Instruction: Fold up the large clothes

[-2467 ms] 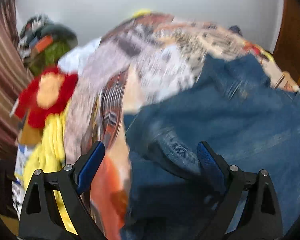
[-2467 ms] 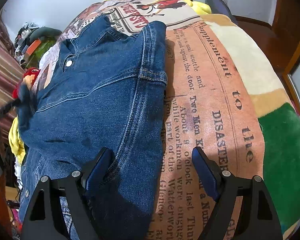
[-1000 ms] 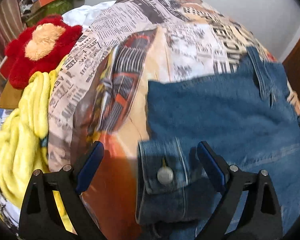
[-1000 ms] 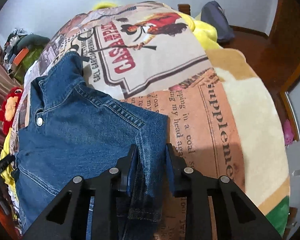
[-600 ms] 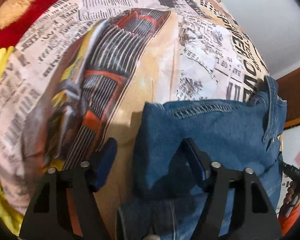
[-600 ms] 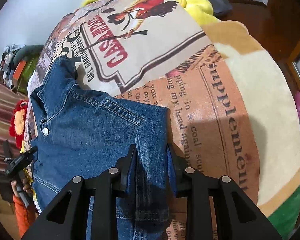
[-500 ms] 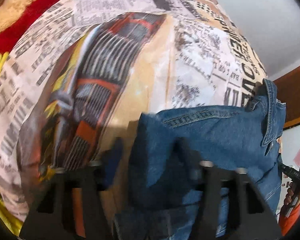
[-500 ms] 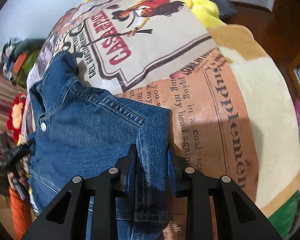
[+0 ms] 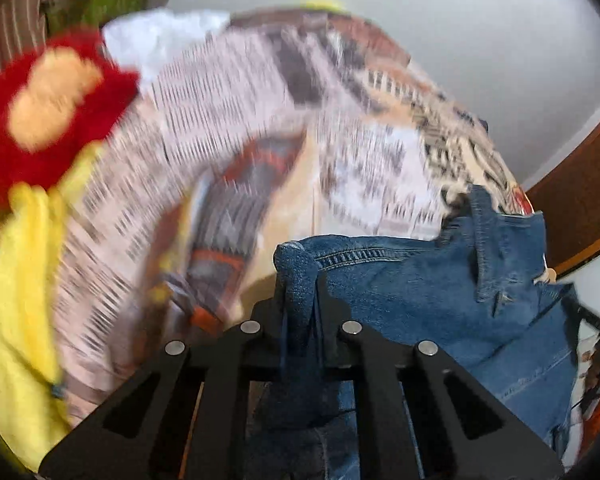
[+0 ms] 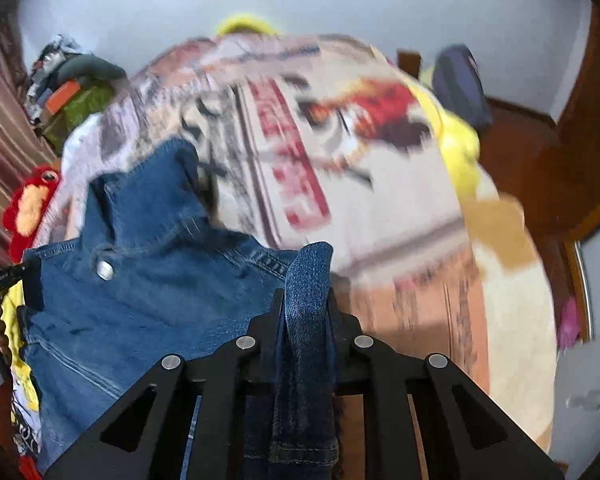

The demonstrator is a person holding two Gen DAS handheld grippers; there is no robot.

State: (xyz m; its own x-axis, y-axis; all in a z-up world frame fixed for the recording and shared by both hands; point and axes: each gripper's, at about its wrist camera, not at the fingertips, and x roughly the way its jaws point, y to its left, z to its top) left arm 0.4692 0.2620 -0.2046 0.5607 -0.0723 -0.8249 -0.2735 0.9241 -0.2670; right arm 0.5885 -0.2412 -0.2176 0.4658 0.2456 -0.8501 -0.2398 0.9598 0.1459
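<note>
A blue denim jacket (image 9: 440, 300) hangs lifted between both grippers above a bed covered with a newspaper-print blanket (image 9: 228, 128). My left gripper (image 9: 300, 292) is shut on one shoulder corner of the jacket. My right gripper (image 10: 306, 300) is shut on the other shoulder corner of the jacket (image 10: 148, 292). The collar (image 10: 160, 184) and a metal button (image 10: 105, 270) face the right wrist view. The lower part of the jacket is hidden below the grippers.
A red plush toy (image 9: 48, 108) and a yellow towel (image 9: 16, 300) lie at the bed's left side. A clothes pile (image 10: 72, 88) sits at the back left. A yellow pillow (image 10: 456, 144) and dark bag (image 10: 456, 84) are far right, beside wooden furniture (image 10: 580, 152).
My left gripper has closed on the jacket's shoulder corner. Both grippers have lifted the jacket off the blanket, and the views now tilt up toward the wall.
</note>
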